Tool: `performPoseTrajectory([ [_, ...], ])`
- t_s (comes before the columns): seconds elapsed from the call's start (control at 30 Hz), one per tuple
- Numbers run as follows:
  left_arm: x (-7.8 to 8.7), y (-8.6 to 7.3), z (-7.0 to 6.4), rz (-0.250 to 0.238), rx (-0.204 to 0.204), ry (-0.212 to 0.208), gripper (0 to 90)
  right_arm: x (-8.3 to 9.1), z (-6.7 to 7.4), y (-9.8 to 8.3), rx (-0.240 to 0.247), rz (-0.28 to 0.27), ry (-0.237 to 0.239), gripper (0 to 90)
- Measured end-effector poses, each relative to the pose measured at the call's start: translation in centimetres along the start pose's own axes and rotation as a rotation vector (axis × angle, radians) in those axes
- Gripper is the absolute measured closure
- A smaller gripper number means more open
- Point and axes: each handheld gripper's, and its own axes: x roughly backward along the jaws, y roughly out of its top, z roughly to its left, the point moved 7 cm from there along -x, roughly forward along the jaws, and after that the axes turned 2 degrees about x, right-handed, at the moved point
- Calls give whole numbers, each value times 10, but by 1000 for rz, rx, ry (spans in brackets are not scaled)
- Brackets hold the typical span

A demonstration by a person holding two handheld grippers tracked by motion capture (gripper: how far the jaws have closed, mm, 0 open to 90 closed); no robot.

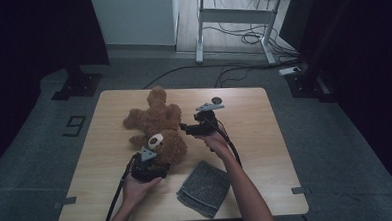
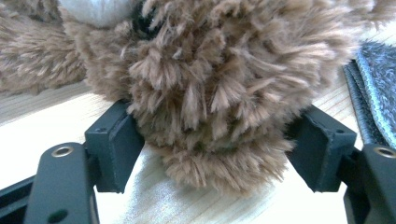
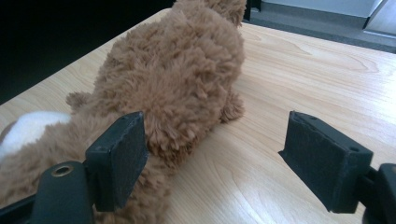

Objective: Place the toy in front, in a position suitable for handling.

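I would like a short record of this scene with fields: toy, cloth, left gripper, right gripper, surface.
toy: brown teddy bear lying on the table
cloth: folded grey cloth beside the bear's head, near the table's front edge
left gripper: jaws either side of the bear's head, touching the fur
right gripper: open, nothing between the jaws, beside the bear's body
surface: light wooden table

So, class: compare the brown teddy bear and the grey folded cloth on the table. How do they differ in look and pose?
The teddy bear is brown, long-furred and bulky; the cloth is grey, short-piled and flat. The teddy bear lies sprawled mid-table with its head between the left gripper's jaws, while the cloth lies folded near the front edge, untouched. Both are soft and rest on the wooden table.
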Motion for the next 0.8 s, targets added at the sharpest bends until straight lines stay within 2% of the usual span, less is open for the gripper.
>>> performPoseTrajectory([
  [0.23,0,1,0,-2,-3,0,254,-14,0,9,0,13,7,206],
  [0.43,0,0,1,-4,-12,2,286,-25,2,9,-11,14,17,205],
  [0.6,0,0,1,-2,-13,5,306,-30,3,5,-7,31,17,201],
  [0.8,0,0,1,-1,-12,4,322,-32,5,7,-1,22,16,207],
])
